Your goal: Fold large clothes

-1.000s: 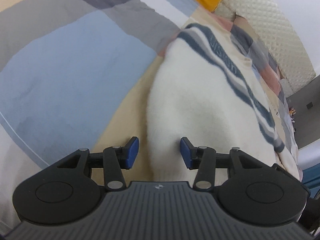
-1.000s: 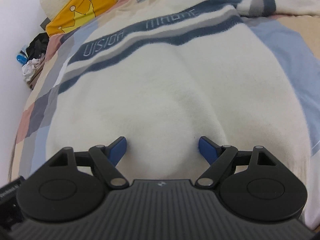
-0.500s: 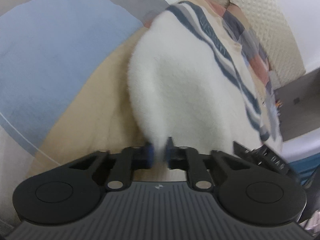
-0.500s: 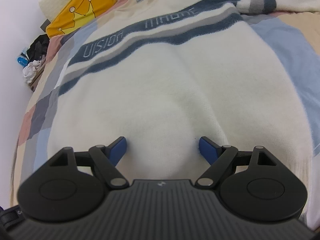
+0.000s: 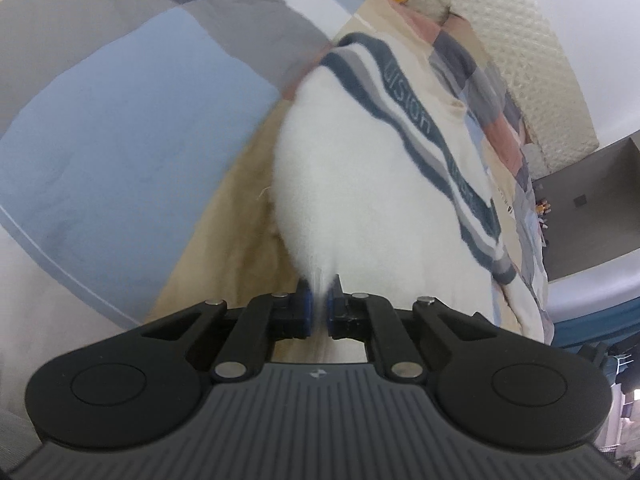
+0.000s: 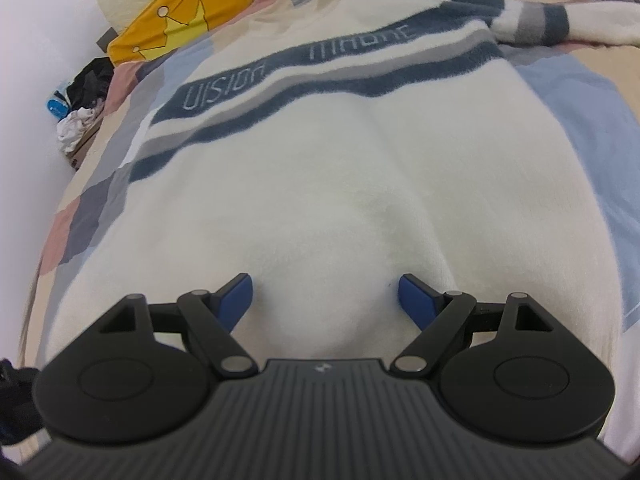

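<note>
A large cream fleece sweater (image 6: 340, 184) with dark blue and grey chest stripes and lettering lies spread on a patchwork bed cover. In the left wrist view the sweater (image 5: 360, 200) rises toward my left gripper (image 5: 319, 307), which is shut on its bottom hem and holds it lifted off the bed. My right gripper (image 6: 326, 294) is open, its blue pads pressed onto the lower part of the sweater with a bulge of fabric between them. One striped sleeve (image 6: 552, 20) lies out at the far right.
The patchwork bed cover (image 5: 120, 140) has blue, grey, tan and pink patches. A yellow crown cushion (image 6: 176, 28) sits at the head of the bed, beside a cream padded headboard (image 5: 520, 60). Dark and white clothes (image 6: 80, 108) are piled off the bed's left edge.
My left gripper closed on the sweater's hem and lifted it, drawing the fabric up into a ridge. My right gripper stayed open on the sweater, hardly moving.
</note>
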Demonstrator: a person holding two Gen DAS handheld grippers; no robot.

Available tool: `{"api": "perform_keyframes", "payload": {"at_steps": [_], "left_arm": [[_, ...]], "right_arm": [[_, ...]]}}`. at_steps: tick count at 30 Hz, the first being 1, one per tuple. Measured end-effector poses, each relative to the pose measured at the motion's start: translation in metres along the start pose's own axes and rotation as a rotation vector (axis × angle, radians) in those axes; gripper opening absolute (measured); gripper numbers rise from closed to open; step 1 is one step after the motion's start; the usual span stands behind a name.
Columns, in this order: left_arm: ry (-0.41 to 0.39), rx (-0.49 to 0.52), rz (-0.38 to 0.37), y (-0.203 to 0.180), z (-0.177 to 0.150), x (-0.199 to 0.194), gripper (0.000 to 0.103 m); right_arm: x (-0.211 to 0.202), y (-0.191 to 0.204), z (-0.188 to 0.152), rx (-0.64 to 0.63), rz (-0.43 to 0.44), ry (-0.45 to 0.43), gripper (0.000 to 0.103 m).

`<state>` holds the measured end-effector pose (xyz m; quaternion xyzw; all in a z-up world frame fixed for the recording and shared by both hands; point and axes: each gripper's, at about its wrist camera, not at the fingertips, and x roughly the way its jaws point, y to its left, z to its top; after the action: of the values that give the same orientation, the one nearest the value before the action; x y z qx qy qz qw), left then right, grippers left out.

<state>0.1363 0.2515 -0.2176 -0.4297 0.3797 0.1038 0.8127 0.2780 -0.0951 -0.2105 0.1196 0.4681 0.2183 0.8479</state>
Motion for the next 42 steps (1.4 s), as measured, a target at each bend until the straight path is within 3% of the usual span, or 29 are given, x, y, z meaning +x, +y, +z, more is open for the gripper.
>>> {"api": "perform_keyframes", "payload": {"at_steps": [3,9,17,20,22,24,28,33,38,42], "left_arm": [[0.036,-0.03,0.016,0.009,0.003,0.007,0.008],[0.079,-0.026,0.118,0.023,0.004,0.036,0.008],[0.07,-0.027,0.099,0.024,0.003,0.037,0.009],[0.071,-0.009,0.099,0.02,0.005,0.03,0.026],[0.057,0.004,0.095,0.016,0.009,0.023,0.05],[0.052,0.019,0.07,0.012,0.015,0.015,0.052],[0.025,0.051,0.065,0.0,0.032,0.005,0.06],[-0.027,0.072,0.081,-0.007,0.065,0.005,0.06],[-0.072,0.081,0.114,-0.011,0.103,0.02,0.06],[-0.108,0.014,0.118,-0.011,0.143,0.043,0.061]], "right_arm": [[0.004,0.008,-0.003,-0.082,-0.04,0.02,0.08],[0.013,0.015,-0.01,-0.157,-0.076,0.039,0.08],[0.01,0.012,-0.01,-0.139,-0.066,0.024,0.081],[0.005,0.009,-0.007,-0.093,-0.041,0.012,0.081],[0.0,0.01,-0.003,-0.068,-0.025,0.004,0.081],[-0.005,0.012,0.003,-0.053,0.011,0.002,0.081],[-0.01,0.026,0.028,-0.111,0.032,-0.037,0.081],[0.0,0.044,0.061,-0.175,0.041,-0.094,0.081],[0.012,0.049,0.061,-0.26,0.062,-0.152,0.081],[0.017,0.051,0.062,-0.314,0.05,-0.194,0.081]]}}
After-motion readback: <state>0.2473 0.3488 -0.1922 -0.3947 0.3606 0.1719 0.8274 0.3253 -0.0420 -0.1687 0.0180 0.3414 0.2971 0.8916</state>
